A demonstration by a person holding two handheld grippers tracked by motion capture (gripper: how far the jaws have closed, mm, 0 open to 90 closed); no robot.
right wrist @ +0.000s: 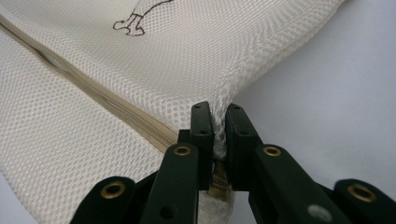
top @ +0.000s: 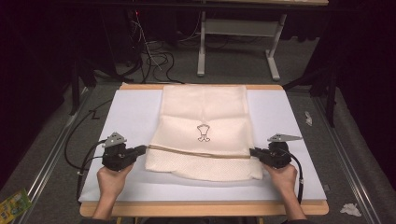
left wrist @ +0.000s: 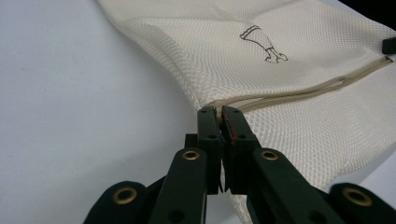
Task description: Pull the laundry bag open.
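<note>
White tabletop (top: 280, 140) carries our mesh bag (top: 205, 135) in its middle, each claw, left claw (top: 141, 150) and right claw (top: 255, 152), pinching one bag edge at the tan zipper (left wrist: 299, 93), which may slip out if we pull unevenly; the gripper views show the bite, the high view both hands.

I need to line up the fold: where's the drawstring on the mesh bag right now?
In the high view the drawstring runs across the bag near its front edge, below the small printed figure, stretching between the left gripper and right gripper.
</note>
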